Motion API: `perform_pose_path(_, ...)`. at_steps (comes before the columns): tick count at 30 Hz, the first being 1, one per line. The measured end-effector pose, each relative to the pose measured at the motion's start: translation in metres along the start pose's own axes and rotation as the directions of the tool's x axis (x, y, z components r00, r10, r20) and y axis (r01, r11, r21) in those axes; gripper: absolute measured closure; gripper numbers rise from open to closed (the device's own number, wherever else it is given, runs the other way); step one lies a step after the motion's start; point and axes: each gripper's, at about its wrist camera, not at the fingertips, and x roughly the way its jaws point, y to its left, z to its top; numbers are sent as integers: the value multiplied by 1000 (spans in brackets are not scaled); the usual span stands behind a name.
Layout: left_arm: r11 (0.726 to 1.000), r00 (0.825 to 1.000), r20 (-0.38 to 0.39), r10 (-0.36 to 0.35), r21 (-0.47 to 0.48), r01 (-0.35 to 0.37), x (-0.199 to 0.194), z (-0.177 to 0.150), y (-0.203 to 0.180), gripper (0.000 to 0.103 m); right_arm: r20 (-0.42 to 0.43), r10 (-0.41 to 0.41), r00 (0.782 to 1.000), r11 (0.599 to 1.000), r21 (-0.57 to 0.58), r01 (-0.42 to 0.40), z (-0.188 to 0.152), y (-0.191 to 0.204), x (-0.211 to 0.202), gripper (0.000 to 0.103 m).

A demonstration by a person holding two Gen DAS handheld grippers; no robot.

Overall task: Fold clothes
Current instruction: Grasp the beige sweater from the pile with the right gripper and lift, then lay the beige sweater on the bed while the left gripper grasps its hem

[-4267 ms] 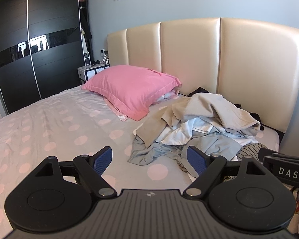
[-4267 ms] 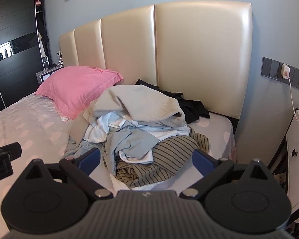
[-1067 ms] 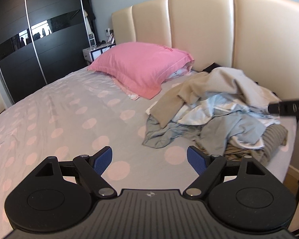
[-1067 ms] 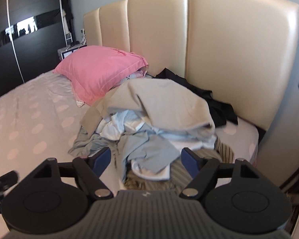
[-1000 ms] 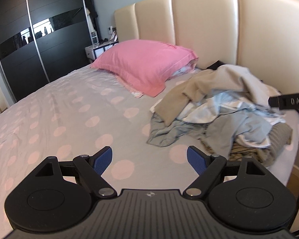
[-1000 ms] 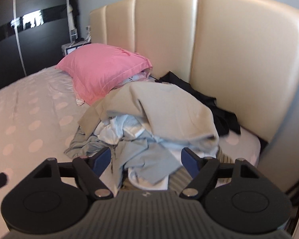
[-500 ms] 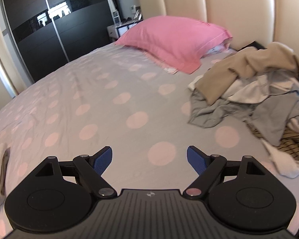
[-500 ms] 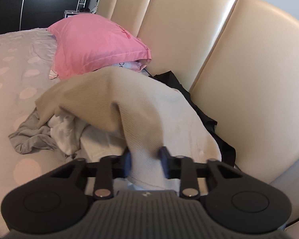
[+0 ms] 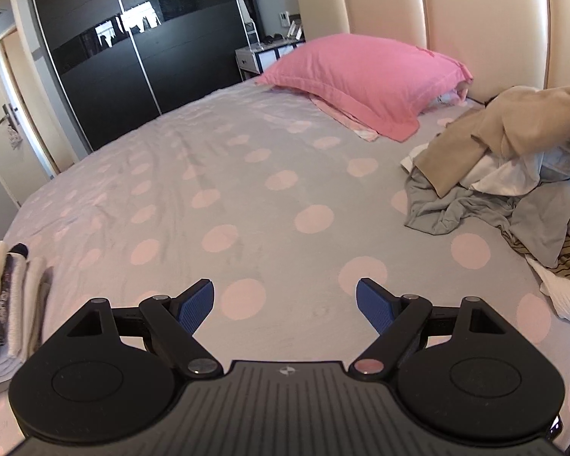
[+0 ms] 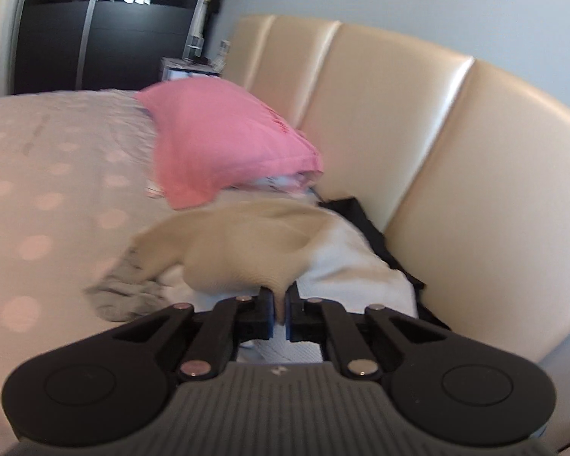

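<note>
A pink pillow [image 9: 364, 76] lies at the head of the bed [image 9: 216, 190], against the cream padded headboard [image 9: 482, 22]. The bed sheet is grey with pale pink dots. Behind it stands a black wardrobe [image 9: 133, 45] with sliding doors, and a small nightstand [image 9: 262, 55] beside it.

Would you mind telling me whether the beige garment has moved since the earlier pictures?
Yes. The beige garment, pinched in the right claw whose jaws just closed, has lifted off the clothes pile, rising against the headboard.

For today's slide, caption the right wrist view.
Right gripper shut on beige garment atop the clothes pile, pink pillow behind.
</note>
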Motion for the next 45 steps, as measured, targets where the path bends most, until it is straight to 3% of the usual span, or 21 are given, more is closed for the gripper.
perform_pose_path(7,998,998,52,40,-40,-38,-48,-12,40,21,46,199,979,979,-64,-196,18,72,-84,97)
perform_pose_path(12,993,991,91,99,-68,-93,-82,-22,77,21,60,395,917,915,-117,-387,28,141,-140,97)
perform_pose_path(15,988,984,108,138,-81,-130,-101,-30,102,21,44,519,854,848,-156,-507,28,187,-172,97)
perform_pose_path(19,976,973,107,202,-99,-192,-124,-47,135,21,-18,672,740,726,-183,-663,17,246,-206,97)
perform_pose_path(24,965,967,69,246,-115,-237,-139,-76,163,21,-147,764,628,608,-163,-777,-13,315,-216,96)
perform_pose_path(28,966,971,27,236,-115,-231,-137,-104,171,21,-199,745,637,614,-170,-771,-40,343,-196,89)
perform_pose_path(29,969,975,18,221,-117,-218,-135,-111,172,21,-210,736,644,621,-172,-765,-46,346,-190,74)
perform_pose_path(32,976,985,-2,174,-130,-173,-127,-128,170,21,-219,716,663,639,-175,-749,-62,345,-177,47)
perform_pose_path(35,981,992,-17,126,-148,-127,-116,-140,166,21,-239,707,666,647,-160,-745,-79,336,-164,29)
perform_pose_path(40,987,998,-37,45,-150,-50,-98,-153,152,21,-282,679,678,677,-118,-727,-112,330,-137,28)
perform_pose_path(45,991,999,-50,-1,-133,-6,-84,-157,138,21,-314,697,645,673,-24,-739,-136,349,-114,29)
